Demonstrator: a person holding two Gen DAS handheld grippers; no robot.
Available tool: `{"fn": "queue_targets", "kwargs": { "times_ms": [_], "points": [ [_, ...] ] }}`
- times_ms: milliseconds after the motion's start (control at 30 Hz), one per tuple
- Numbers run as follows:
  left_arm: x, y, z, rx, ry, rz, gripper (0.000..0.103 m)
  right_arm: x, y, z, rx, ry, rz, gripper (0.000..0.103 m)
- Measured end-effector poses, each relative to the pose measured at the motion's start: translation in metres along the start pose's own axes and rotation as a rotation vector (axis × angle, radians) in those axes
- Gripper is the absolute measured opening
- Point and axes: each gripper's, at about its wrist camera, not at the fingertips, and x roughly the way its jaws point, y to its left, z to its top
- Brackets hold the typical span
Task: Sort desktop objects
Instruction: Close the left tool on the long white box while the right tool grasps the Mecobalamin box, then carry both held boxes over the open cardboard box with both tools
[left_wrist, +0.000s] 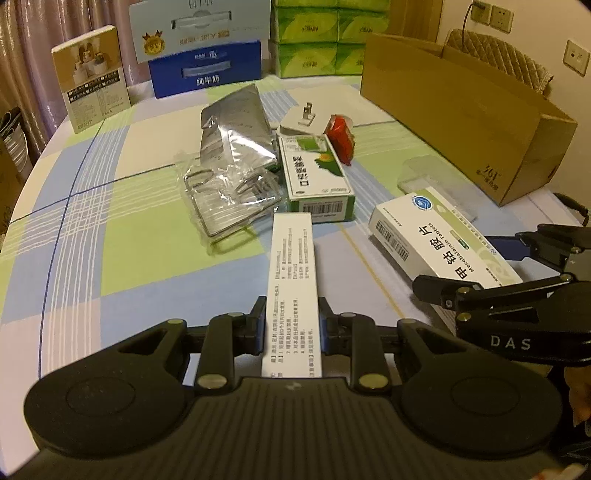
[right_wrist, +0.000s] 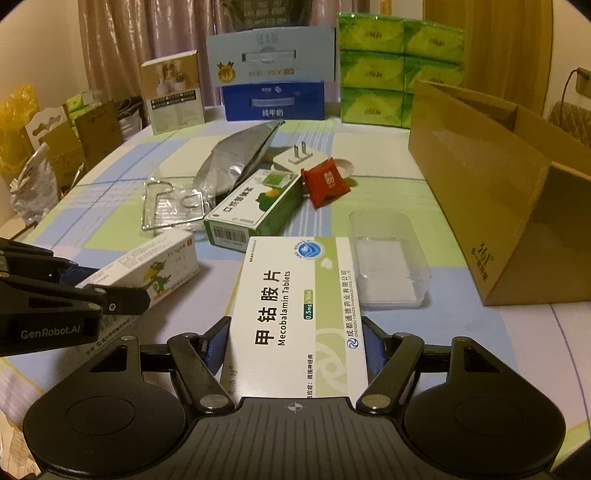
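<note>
Between our tools, each clamped: left tool (left_wrist: 292, 326) grips narrow box (left_wrist: 292, 288), right tool (right_wrist: 295, 345) Mecobalamin box (right_wrist: 299, 314), cardboard carton (right_wrist: 491, 206) rightward.

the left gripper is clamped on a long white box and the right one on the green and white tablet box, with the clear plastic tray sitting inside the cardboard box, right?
Not quite: the right wrist view shows the clear plastic tray on the tablecloth beside the cardboard box, not inside it. The rest holds.

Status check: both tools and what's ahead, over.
Left tool shut on narrow white box. Right tool straddles Mecobalamin box, grip unconfirmed. Clear tray, green box ahead.
</note>
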Motion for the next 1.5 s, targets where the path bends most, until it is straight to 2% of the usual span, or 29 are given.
{"fn": "queue_targets", "kwargs": {
  "times_ms": [167,400,833,1200,1367,1500],
  "points": [
    [-0.008,-0.004,-0.003,0.002,-0.011,-0.005,0.022,-0.009,0.000,-0.001,-0.009,-0.014,0.000,0.068],
    [0.000,-0.007,-0.014,-0.004,0.043,-0.007,0.022,-0.011,-0.002,-0.006,-0.003,-0.006,0.004,0.068],
    [0.016,-0.005,-0.002,-0.033,0.021,0.004,0.022,0.006,-0.006,-0.003,0.049,0.019,0.024,0.068],
    [-0.010,-0.011,0.004,-0.034,-0.031,0.007,0.021,-0.017,-0.009,0.006,0.057,-0.053,0.022,0.068],
    [-0.029,-0.026,0.017,-0.024,-0.071,-0.007,0.021,-0.046,-0.019,0.028,0.085,-0.125,0.016,0.068],
    [-0.048,-0.043,0.041,-0.002,-0.116,-0.031,0.022,-0.072,-0.044,0.058,0.142,-0.179,-0.011,0.068]
  ]
}}
